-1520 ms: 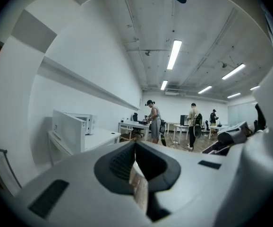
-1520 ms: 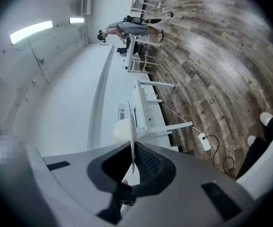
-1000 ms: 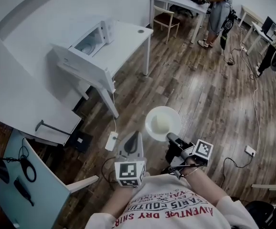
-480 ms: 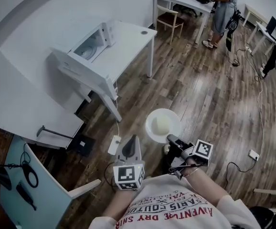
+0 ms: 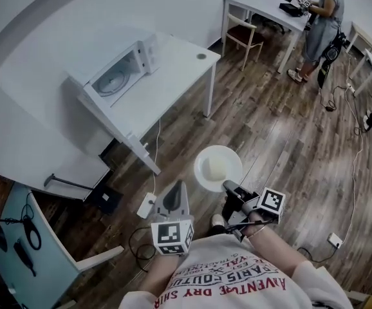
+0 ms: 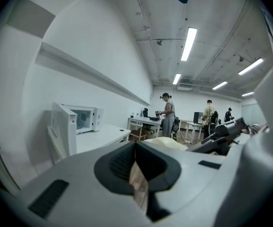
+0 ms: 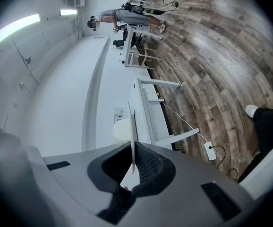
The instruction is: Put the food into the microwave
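One plate (image 5: pixel 233 160) w/ food (image 5: pixel 216 167), in R gripper (image 5: pixel 228 187)

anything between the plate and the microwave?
Head view: bare wood floor, then the near edge of the white table, with a dangling cable. Nothing else between plate and microwave.

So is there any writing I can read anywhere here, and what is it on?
"AVENTURE DRY SHIR", cut off: red print on the person's white T-shirt.
Smaller red lines beside it: too blurred to read.
Black-and-white square-marker cubes: patterns, no words.
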